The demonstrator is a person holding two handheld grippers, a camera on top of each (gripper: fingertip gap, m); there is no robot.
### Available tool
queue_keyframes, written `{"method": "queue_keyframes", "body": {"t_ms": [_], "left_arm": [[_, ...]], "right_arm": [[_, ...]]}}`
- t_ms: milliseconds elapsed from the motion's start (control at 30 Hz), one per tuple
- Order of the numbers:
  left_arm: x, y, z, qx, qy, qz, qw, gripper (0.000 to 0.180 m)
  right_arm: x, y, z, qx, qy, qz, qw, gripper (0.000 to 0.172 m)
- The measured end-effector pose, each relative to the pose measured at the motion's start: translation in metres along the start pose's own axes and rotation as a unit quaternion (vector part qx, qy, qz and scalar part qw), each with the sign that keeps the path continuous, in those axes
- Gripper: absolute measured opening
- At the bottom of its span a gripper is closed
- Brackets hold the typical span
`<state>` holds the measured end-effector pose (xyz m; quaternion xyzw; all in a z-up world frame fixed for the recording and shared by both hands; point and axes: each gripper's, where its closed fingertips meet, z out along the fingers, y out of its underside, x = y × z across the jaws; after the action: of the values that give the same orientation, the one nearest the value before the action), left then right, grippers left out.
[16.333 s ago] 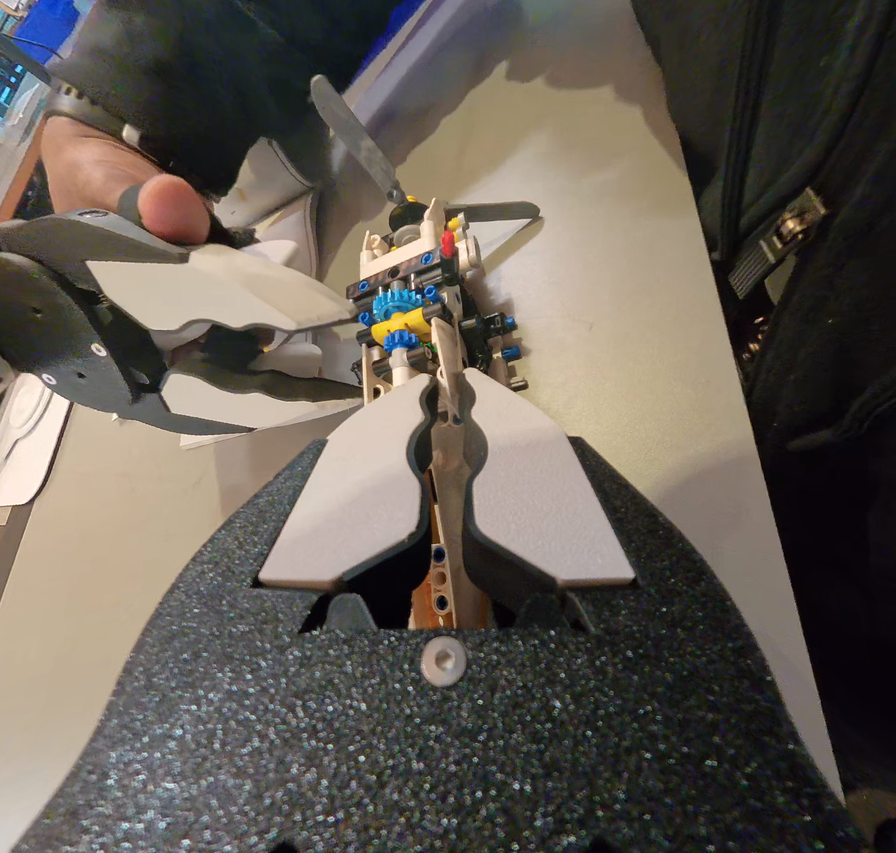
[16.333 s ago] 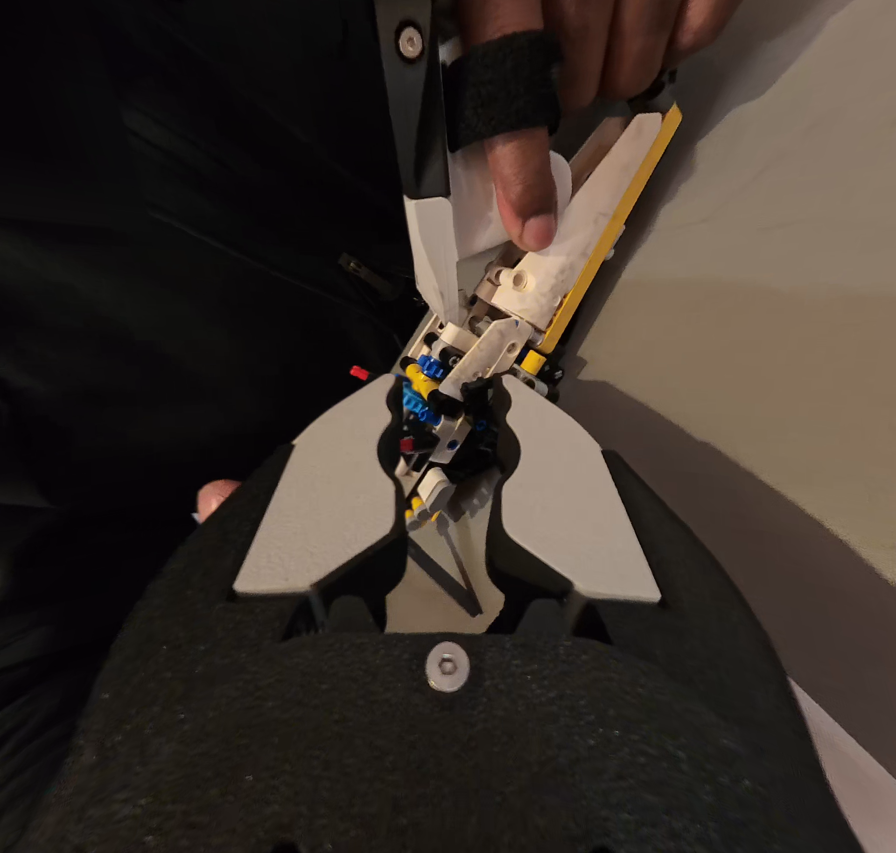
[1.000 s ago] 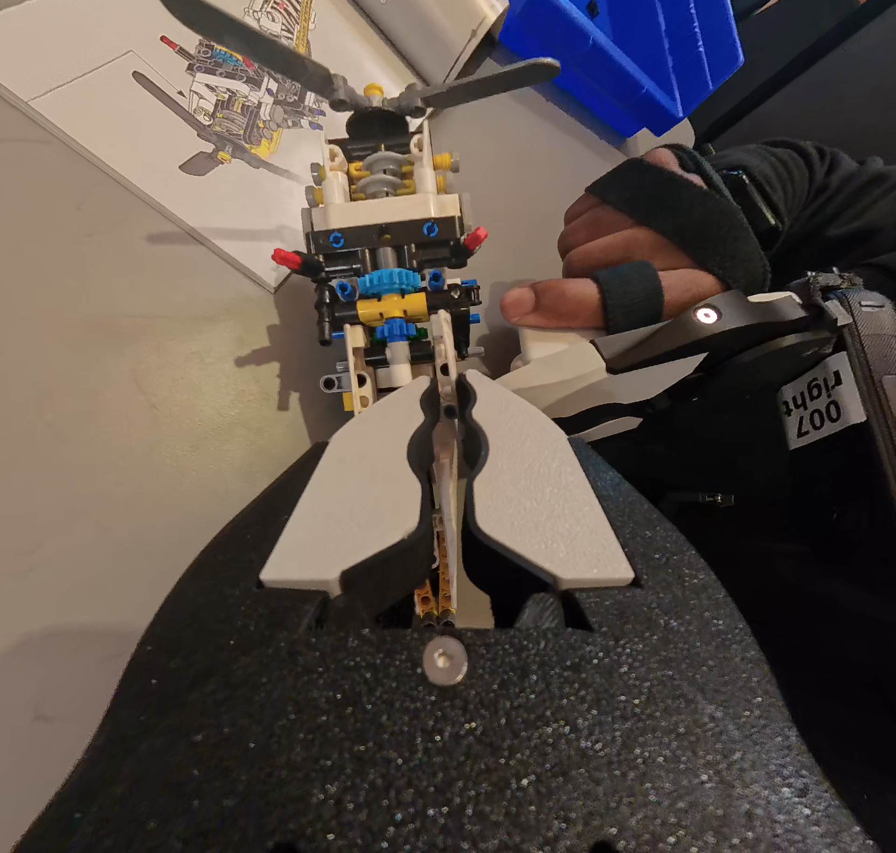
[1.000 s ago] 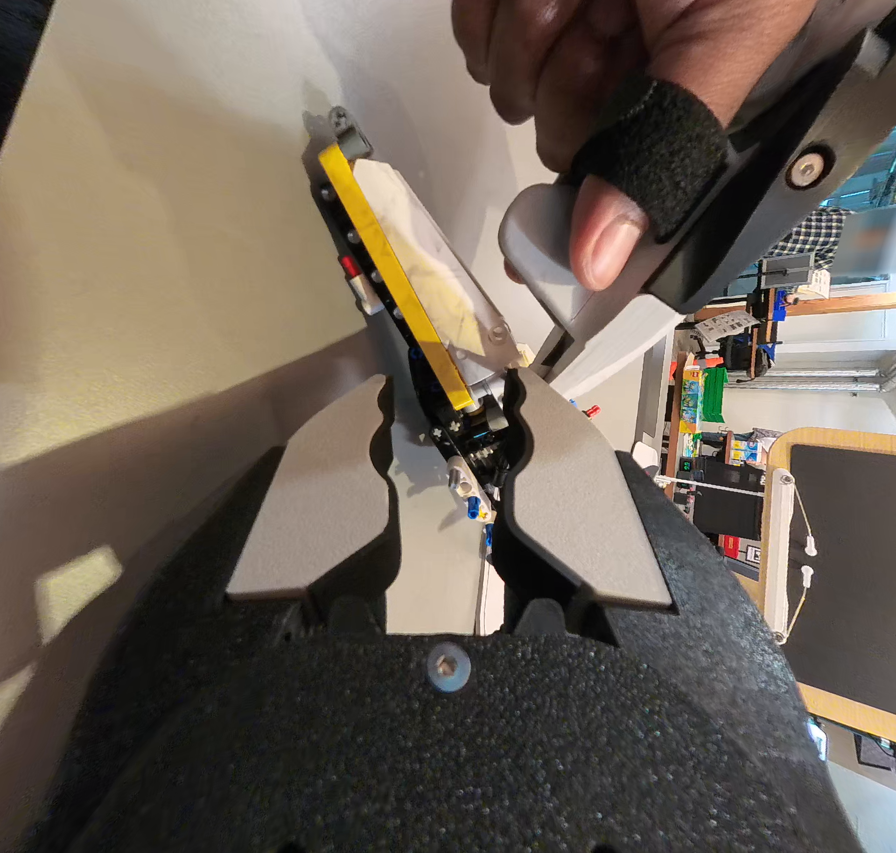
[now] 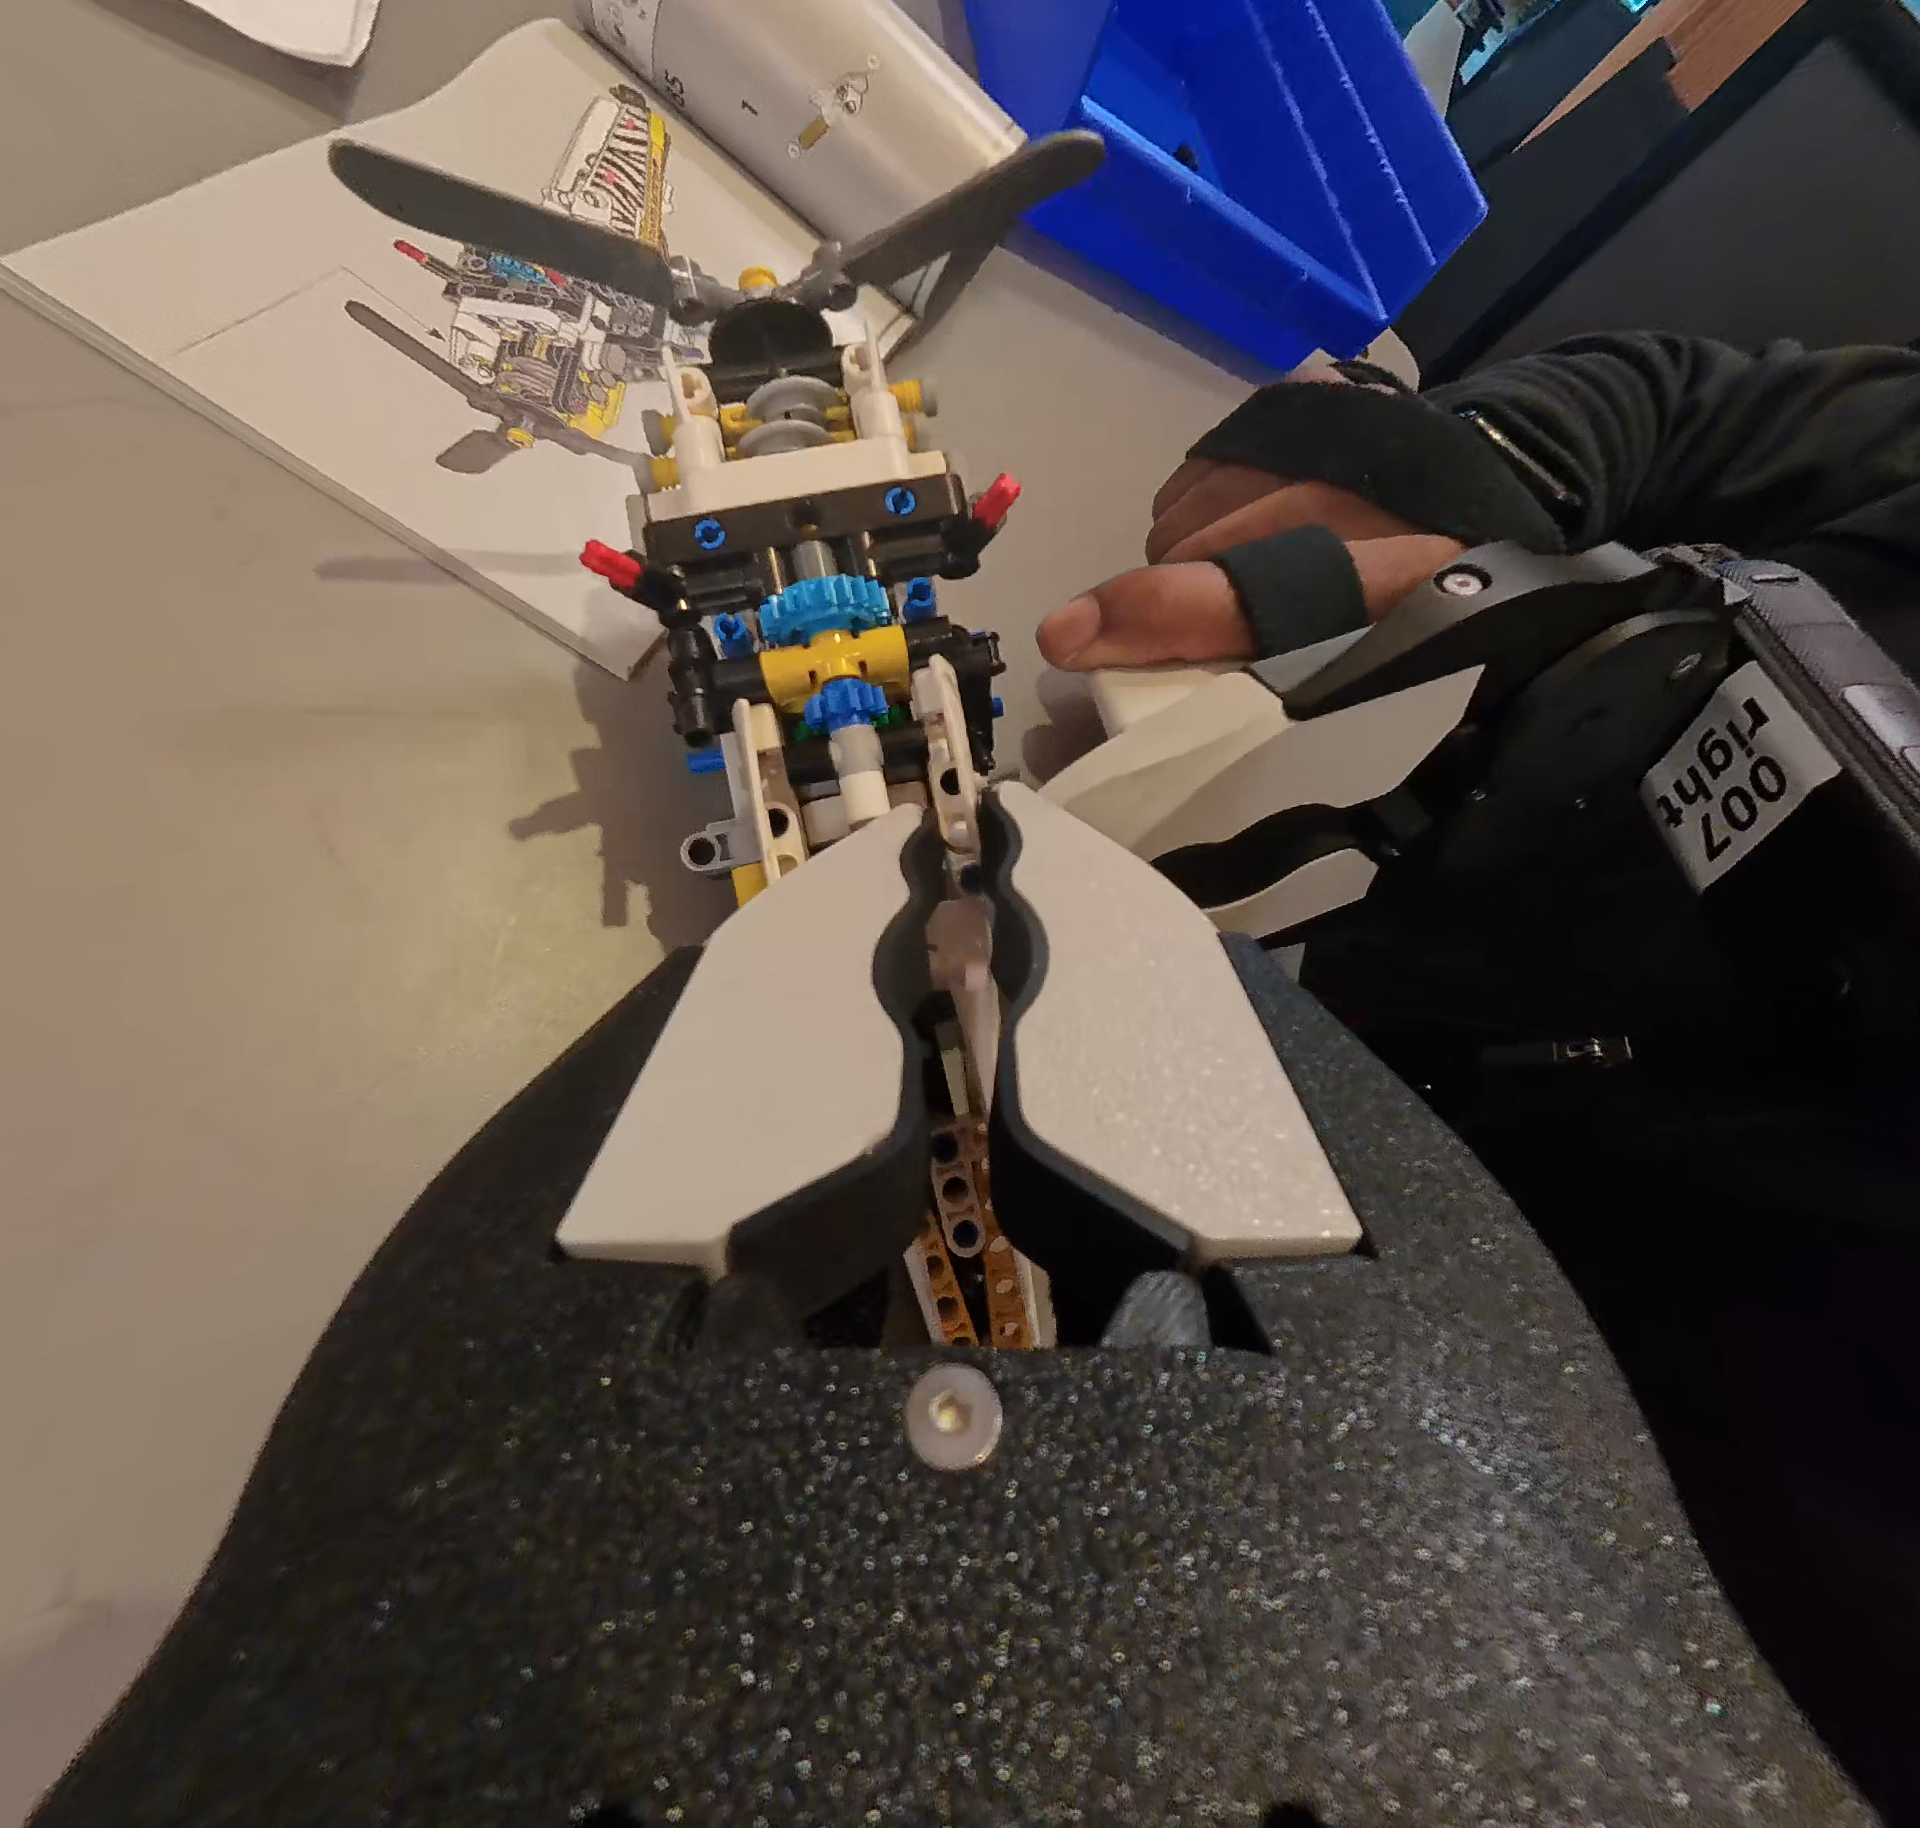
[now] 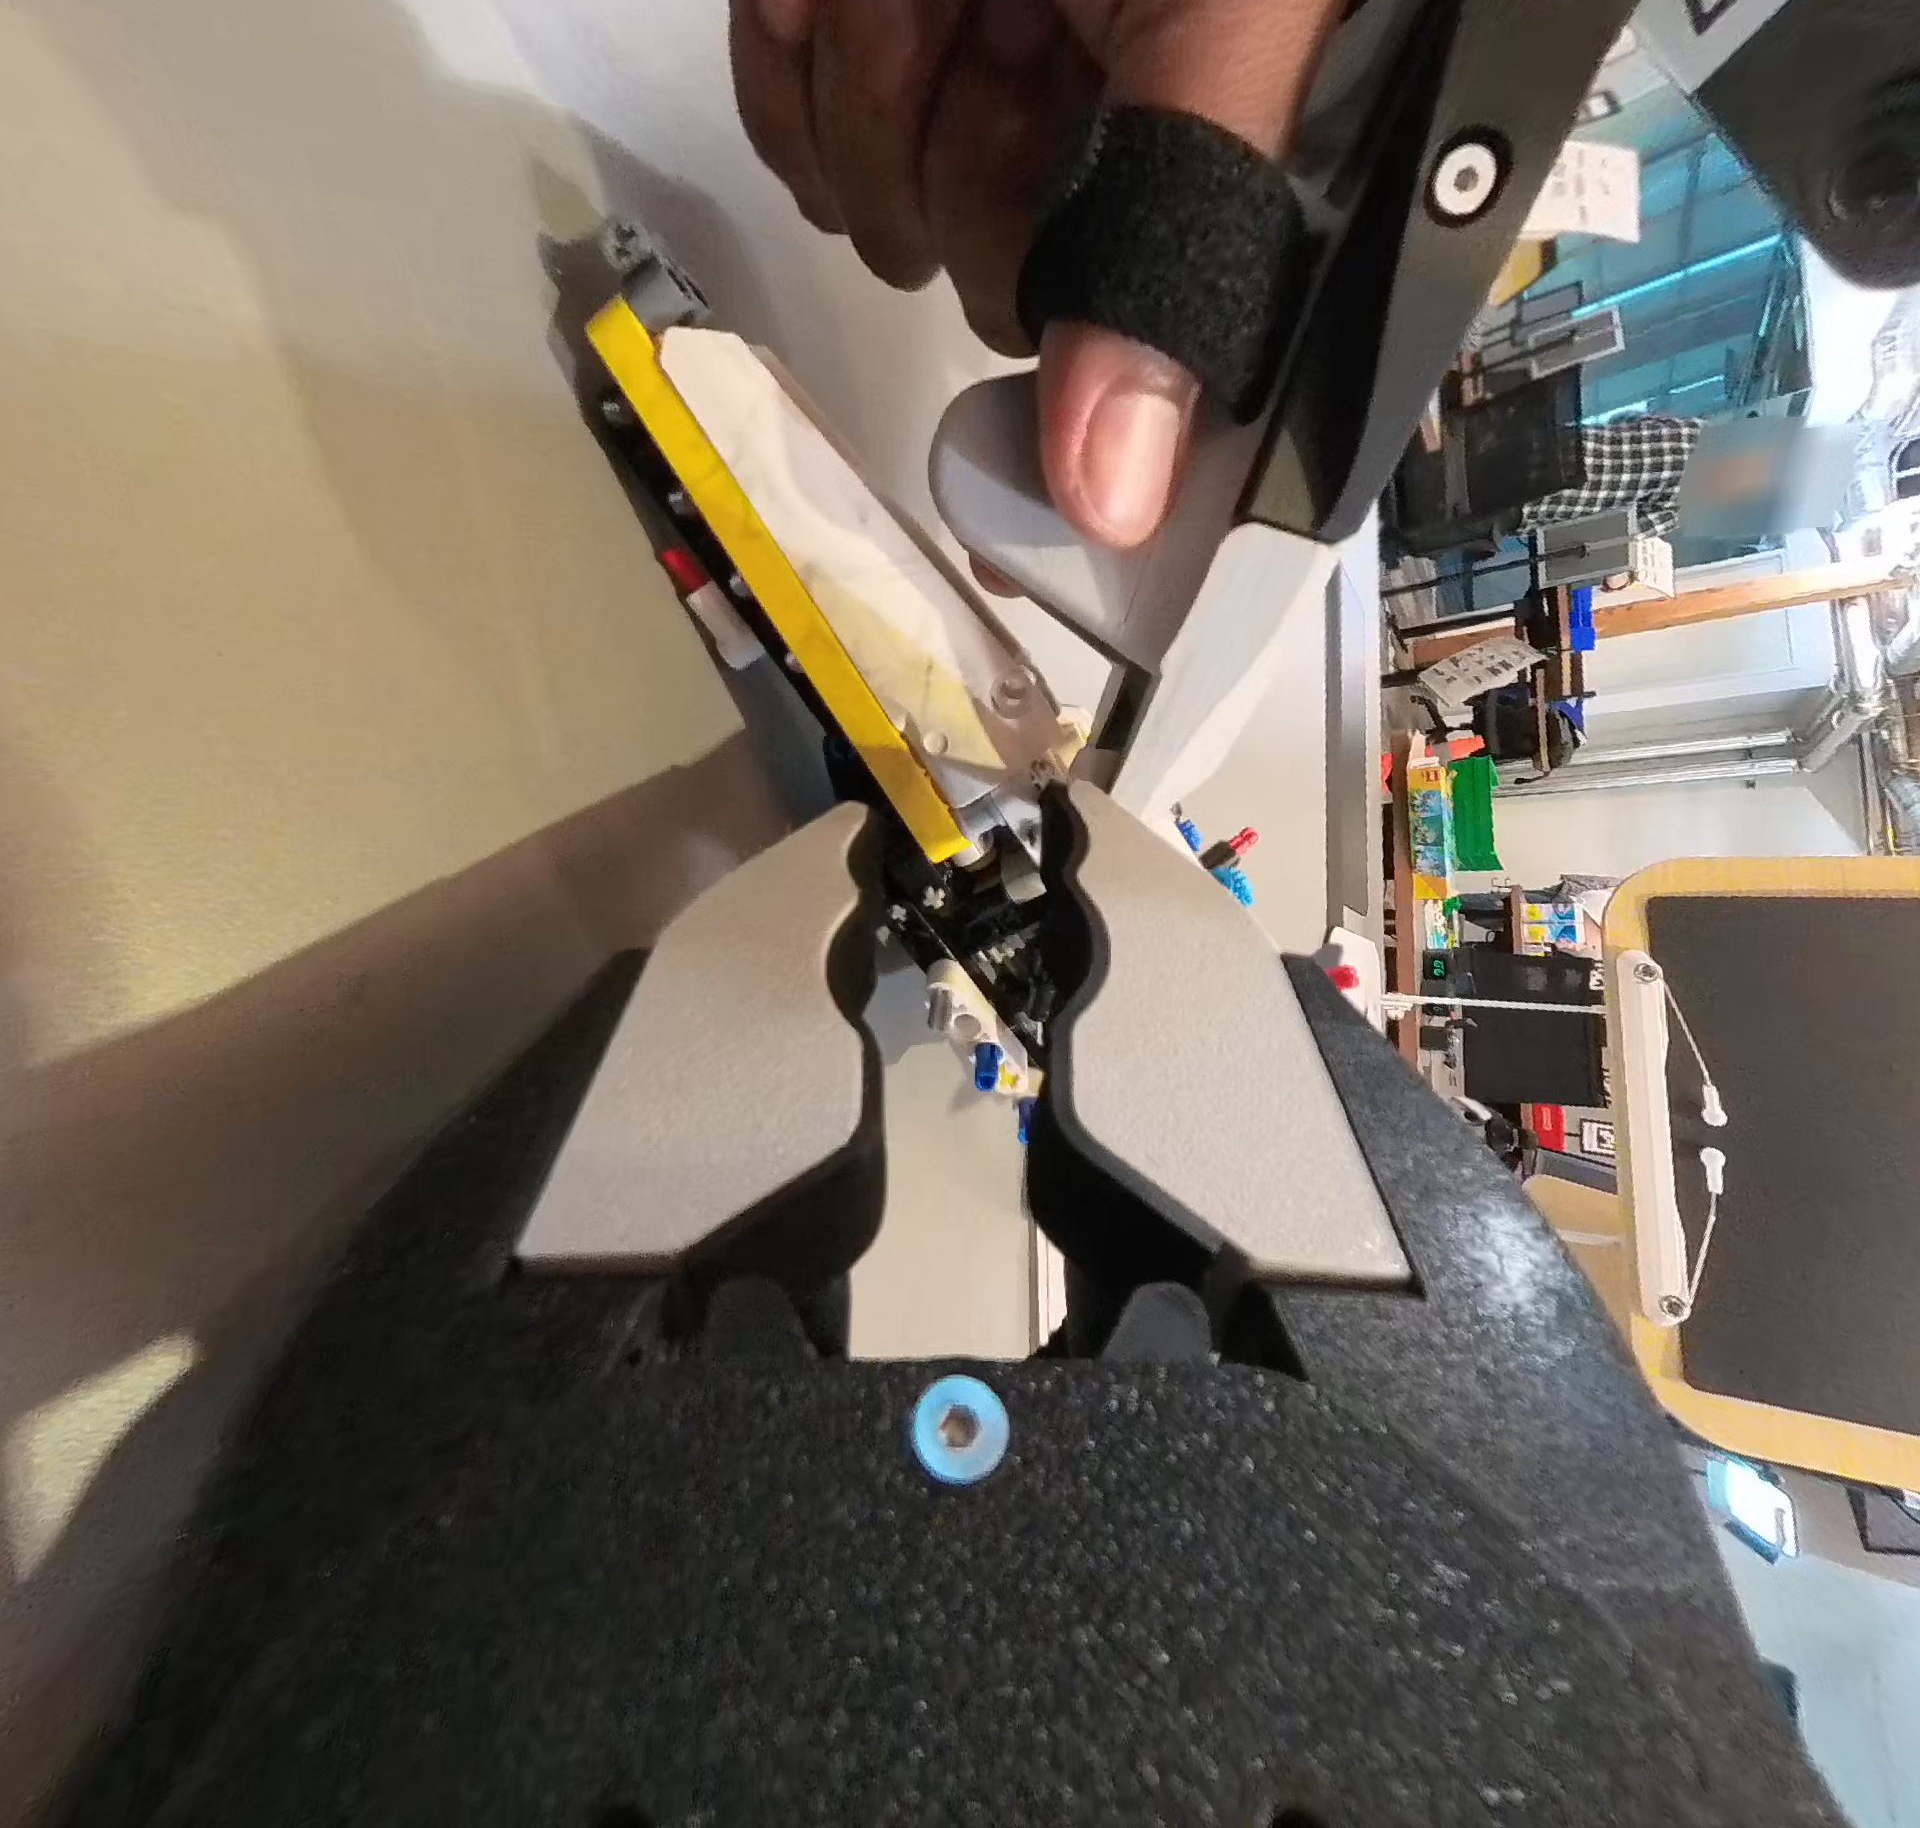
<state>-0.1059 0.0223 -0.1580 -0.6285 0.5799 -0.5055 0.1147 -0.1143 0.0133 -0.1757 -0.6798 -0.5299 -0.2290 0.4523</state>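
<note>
A toy-brick plane model point(image 5: 821, 573) — white, black and yellow, with blue gears and a dark grey propeller point(image 5: 717, 230) at twelve o'clock — stands over a grey table point(image 5: 208, 843). The left gripper point(image 5: 961, 822) is clamped on a thin white beam at the model's rear. The right gripper point(image 6: 961, 822), coming in from three o'clock, has its jaws closed around the model's black and yellow side. An open instruction booklet point(image 5: 312, 324) lies at ten o'clock, a blue bin point(image 5: 1226, 147) at one o'clock.
</note>
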Motion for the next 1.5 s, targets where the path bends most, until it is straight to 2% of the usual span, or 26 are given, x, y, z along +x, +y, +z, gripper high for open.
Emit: {"method": "queue_keyframes", "body": {"t_ms": [67,100,133,167,200,267,300,533,600,900,1500], "left_arm": [[0.000,0.000,0.000,0.009,0.002,-0.002,1.000,0.009],[-0.002,0.002,-0.002,0.013,0.000,-0.002,1.000,0.009],[-0.003,0.003,-0.005,0.019,-0.003,0.005,1.000,0.011],[-0.008,0.002,-0.010,0.037,-0.018,-0.004,0.999,0.010],[-0.008,0.002,-0.014,0.042,-0.010,-0.019,0.999,0.009],[-0.013,0.000,-0.016,0.056,-0.027,-0.021,0.998,0.009],[-0.013,-0.001,-0.016,0.056,-0.028,-0.022,0.998,0.009],[-0.020,-0.010,-0.015,0.087,0.011,-0.110,0.990,0.009],[-0.017,-0.011,-0.013,0.084,0.022,-0.119,0.989,0.009],[-0.012,-0.011,-0.010,0.083,0.034,-0.155,0.984,0.009],[-0.007,-0.010,-0.007,0.072,0.012,-0.137,0.988,0.009]], "right_arm": [[0.003,0.002,0.001,-0.007,0.009,0.004,1.000,0.026],[-0.008,0.018,0.004,-0.052,-0.029,0.007,0.998,0.002],[-0.020,0.033,0.009,-0.071,-0.057,0.035,0.995,0.000],[-0.019,0.040,0.012,-0.074,-0.035,0.017,0.996,0.000],[-0.010,0.037,0.006,-0.076,0.003,-0.012,0.997,0.000],[-0.006,0.002,-0.011,0.005,-0.001,0.023,1.000,0.003],[-0.003,-0.002,-0.012,0.007,0.007,0.027,1.000,0.004],[0.011,0.008,-0.001,0.009,0.054,0.026,0.998,0.012],[0.015,0.007,0.003,0.011,0.068,0.004,0.998,0.020],[0.017,-0.001,0.012,0.025,0.084,-0.067,0.994,0.024],[0.017,-0.001,0.011,0.013,0.067,-0.102,0.992,0.030]]}}
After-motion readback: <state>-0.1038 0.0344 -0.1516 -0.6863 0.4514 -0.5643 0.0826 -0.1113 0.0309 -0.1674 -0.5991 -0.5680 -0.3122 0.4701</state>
